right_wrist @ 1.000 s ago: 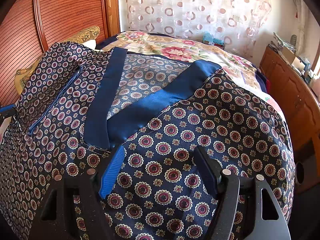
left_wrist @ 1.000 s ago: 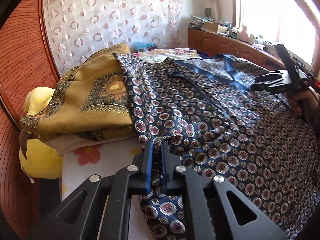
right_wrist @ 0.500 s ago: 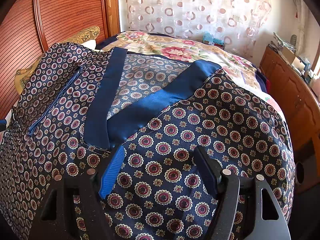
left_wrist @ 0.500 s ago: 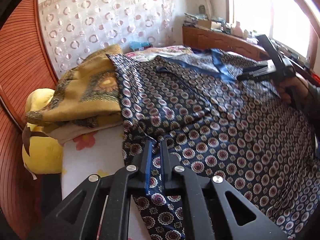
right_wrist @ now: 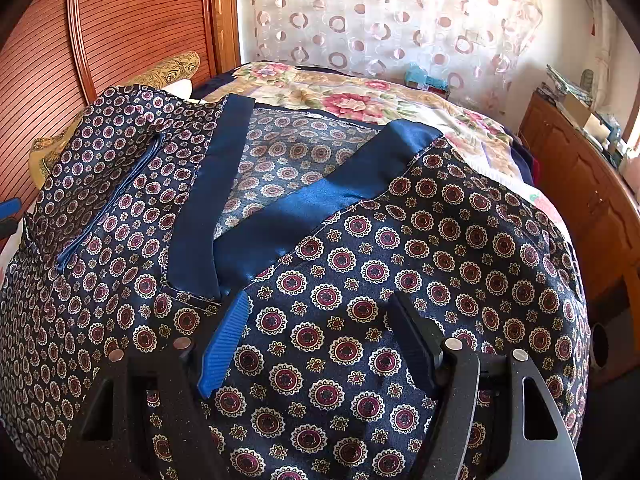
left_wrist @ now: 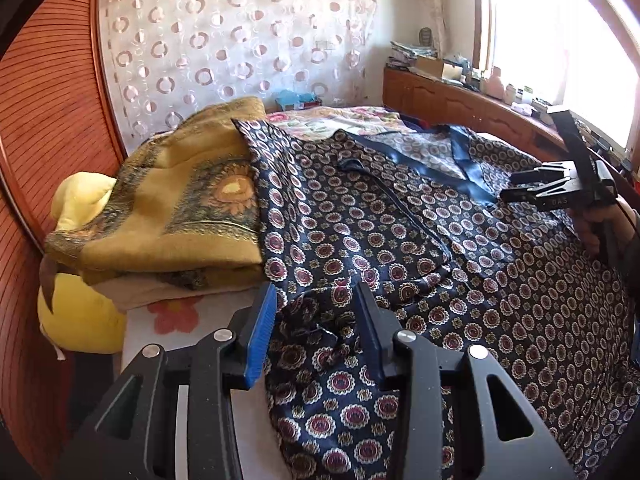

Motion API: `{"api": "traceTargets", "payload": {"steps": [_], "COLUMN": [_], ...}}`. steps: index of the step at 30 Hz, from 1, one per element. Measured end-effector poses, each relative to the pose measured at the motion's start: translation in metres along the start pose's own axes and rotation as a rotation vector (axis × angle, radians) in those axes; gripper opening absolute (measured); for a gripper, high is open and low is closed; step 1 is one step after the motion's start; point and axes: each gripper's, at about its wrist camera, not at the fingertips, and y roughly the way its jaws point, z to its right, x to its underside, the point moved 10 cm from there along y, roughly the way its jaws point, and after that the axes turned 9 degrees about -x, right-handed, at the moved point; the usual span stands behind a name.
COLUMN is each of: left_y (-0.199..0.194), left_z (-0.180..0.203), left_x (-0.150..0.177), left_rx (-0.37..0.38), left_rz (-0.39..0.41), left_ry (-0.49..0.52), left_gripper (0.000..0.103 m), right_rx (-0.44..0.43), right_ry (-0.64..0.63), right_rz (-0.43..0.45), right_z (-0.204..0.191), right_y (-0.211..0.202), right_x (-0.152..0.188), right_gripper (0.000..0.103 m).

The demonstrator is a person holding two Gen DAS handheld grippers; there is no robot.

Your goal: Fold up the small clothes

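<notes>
A: Where is the garment now?

B: The dark blue patterned garment (left_wrist: 420, 248) lies spread over the bed (left_wrist: 172, 332), front side up. Its plain blue collar bands (right_wrist: 280, 208) cross near the middle in the right wrist view. One edge of it lies over the folded yellow blanket (left_wrist: 168, 208), which sits beside a yellow pillow (left_wrist: 76, 316) at the wooden headboard (left_wrist: 44, 128).

A: And the left tongs, how do they stand?

B: The left tongs (left_wrist: 316, 316) point downward at a slant onto the near edge of the garment. The jaws are opening at this moment. Wrinkled cloth lies between them, but the pads do not press on it; I see a gap on both sides.

A: What about the right tongs?

B: The right tongs (right_wrist: 320, 332) are spread wide and also tilted down toward the garment, just below the place where the collar bands meet. Flat cloth shows between the two fingers, and they pinch nothing. In the left wrist view the right tongs (left_wrist: 520, 188) appear from the side, over the far part of the garment, and a hand (left_wrist: 600, 224) grips the handle under them, with a dark sleeve behind.

A: Is something else around?

B: A flowered sheet (right_wrist: 360, 96) covers the bed behind the garment. A curtain with circles (right_wrist: 380, 20) hangs at the back, and a wooden cabinet (right_wrist: 580, 184) stands along the side of the bed.
</notes>
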Motion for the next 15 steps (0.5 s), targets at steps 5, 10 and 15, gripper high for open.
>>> {"api": "traceTargets", "payload": {"steps": [5,10,15], "left_y": [0.01,0.001,0.006], "left_z": [0.004,0.011,0.009], "left_x": [0.016,0.029,0.032], "left_rx": [0.006,0.012,0.01], "left_rz": [-0.07,-0.083,-0.098], "left_ry": [0.024,0.056,0.039], "left_gripper": [0.014,0.014,0.014], "right_rx": [0.0,-0.001,0.0], "right_ry": [0.0,0.0,-0.001], "right_rz": [0.0,0.0,0.0], "right_z": [0.0,0.0,0.0], "right_y": [0.0,0.0,0.001], "right_x": [0.0,0.0,0.0], "right_gripper": [0.074,0.073,0.074]}}
